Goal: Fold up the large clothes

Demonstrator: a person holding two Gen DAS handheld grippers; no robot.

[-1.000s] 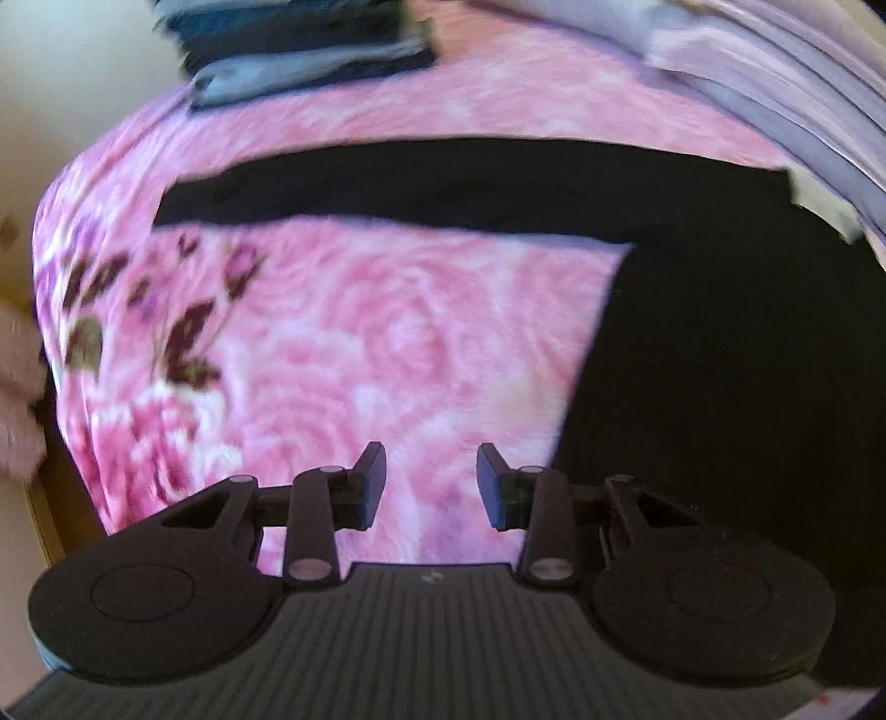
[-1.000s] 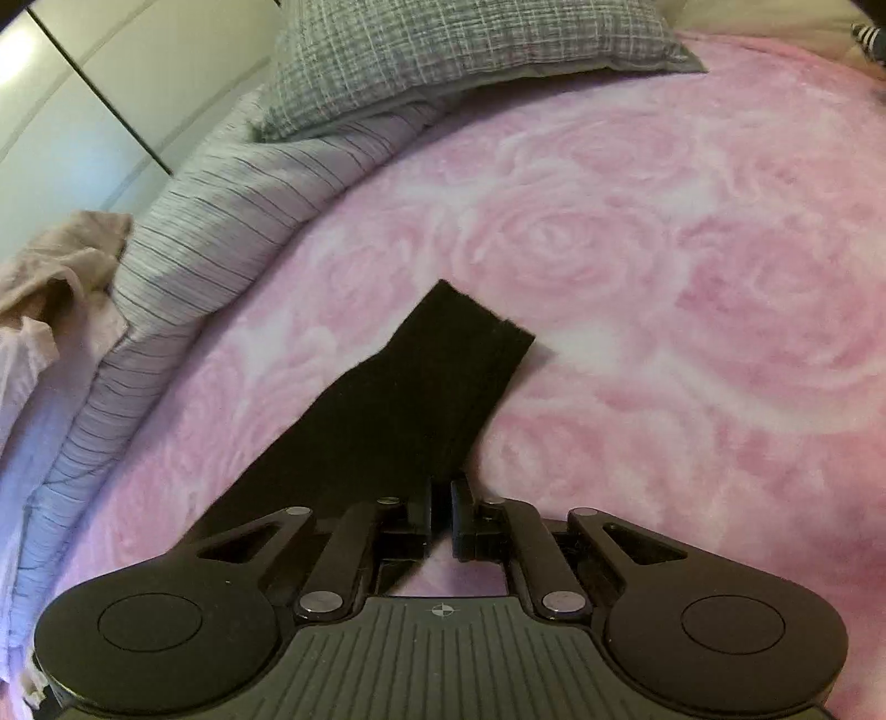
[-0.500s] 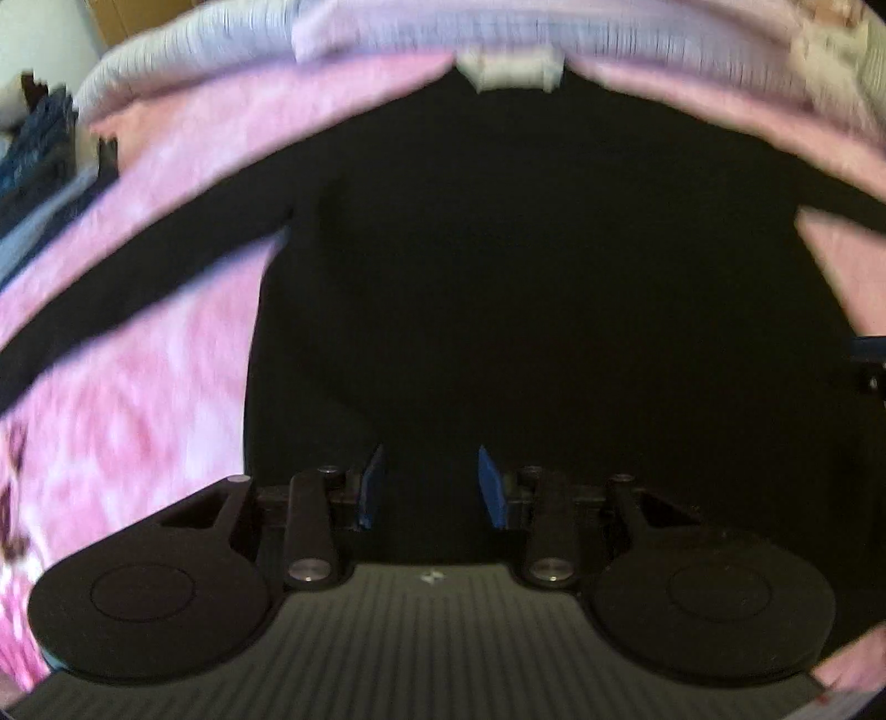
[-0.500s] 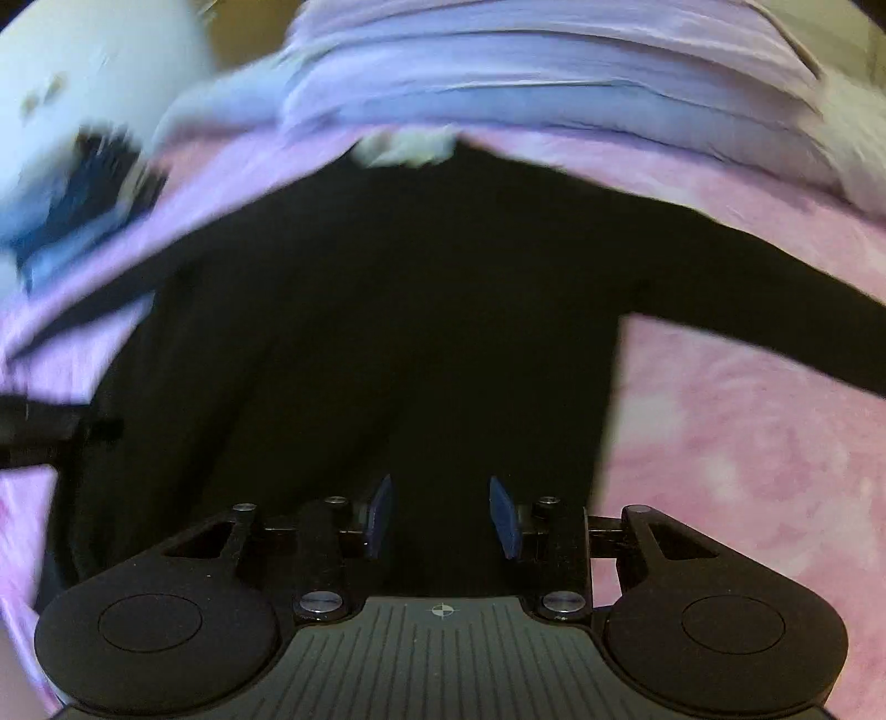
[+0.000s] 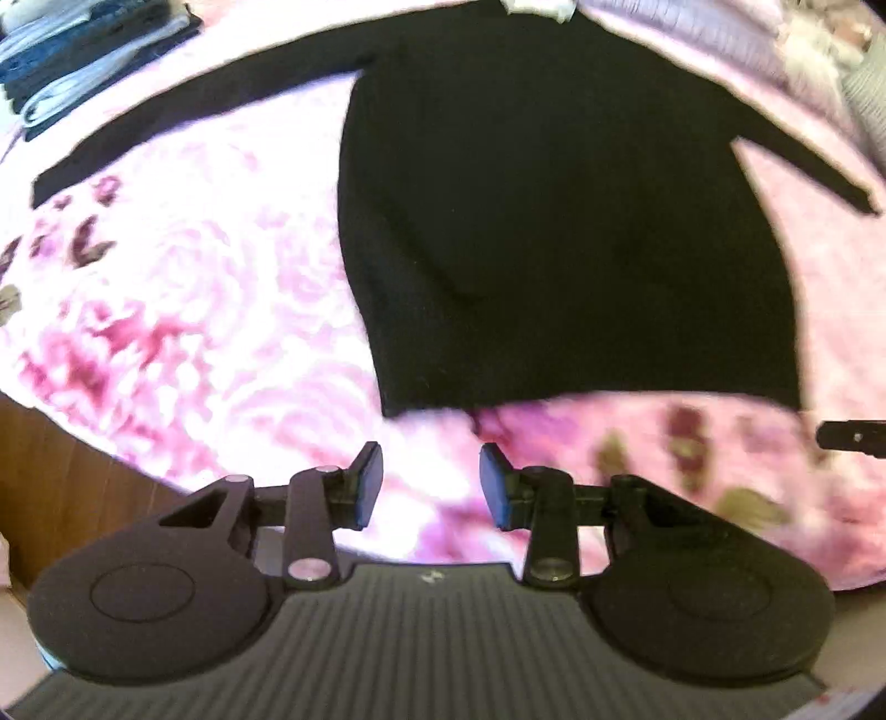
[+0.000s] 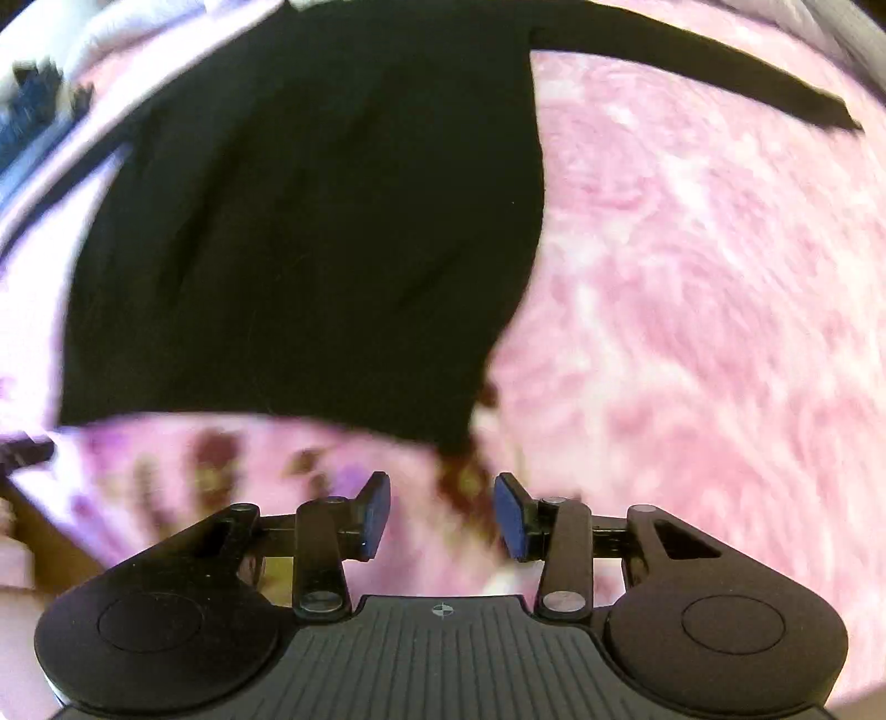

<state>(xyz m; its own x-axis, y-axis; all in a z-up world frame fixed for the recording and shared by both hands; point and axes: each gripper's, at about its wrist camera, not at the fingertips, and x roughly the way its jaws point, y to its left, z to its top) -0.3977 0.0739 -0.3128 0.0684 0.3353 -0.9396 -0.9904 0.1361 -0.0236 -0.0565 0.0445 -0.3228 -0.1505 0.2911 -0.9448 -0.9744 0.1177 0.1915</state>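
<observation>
A black long-sleeved sweater lies flat on a pink rose-patterned bedspread, both sleeves spread out sideways, hem nearest to me. My left gripper is open, hovering just short of the hem's left corner with nothing between its fingers. In the right wrist view the same sweater fills the upper left, and my right gripper is open just below the hem's right corner. The tip of the right gripper shows at the right edge of the left wrist view.
A stack of folded blue and grey clothes sits at the far left of the bed. Striped lilac bedding lies beyond the sweater's collar. A wooden bed edge shows at the lower left.
Both grippers pulled back from over the sweater's body to just below its hem. One second ago the right gripper was shut by the sleeve end; now it is open.
</observation>
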